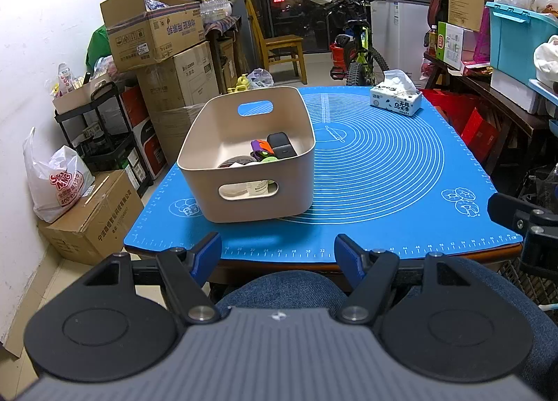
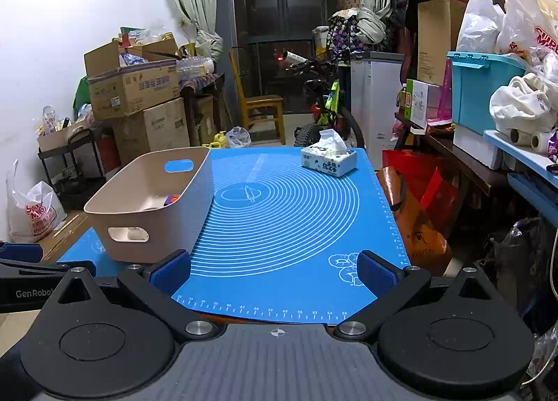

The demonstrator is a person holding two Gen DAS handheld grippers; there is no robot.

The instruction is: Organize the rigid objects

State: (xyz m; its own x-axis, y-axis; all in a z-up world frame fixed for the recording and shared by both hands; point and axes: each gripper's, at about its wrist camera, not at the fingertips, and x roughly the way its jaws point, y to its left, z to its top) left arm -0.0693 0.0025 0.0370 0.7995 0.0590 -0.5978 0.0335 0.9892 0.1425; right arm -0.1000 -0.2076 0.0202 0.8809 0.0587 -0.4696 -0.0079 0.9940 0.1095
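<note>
Both the left gripper [image 1: 278,249] and right gripper [image 2: 273,270] hang spread and empty near the smooth beige bin [image 1: 223,142] (rounded corners, oval handle slots) on the ringed blue mat [image 1: 376,170].

Blue baking mat [image 1: 376,170] over table; tissue pack [image 1: 396,99] at far right corner; stacked cardboard boxes [image 1: 157,38], wooden chair [image 1: 279,48], bicycle [image 1: 355,52] behind.

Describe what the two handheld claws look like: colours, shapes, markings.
Both match. The left claw and right claw each have two blue ribbed finger pads on black angular linkage arms with silver pivot bolts. Behind sit two round black discs flanking a grey ribbed body marked with a small crosshair. White "GenRobot" lettering, cut off at the frame edge, shows on the left unit's side in the right wrist view. No cables are visible.
</note>
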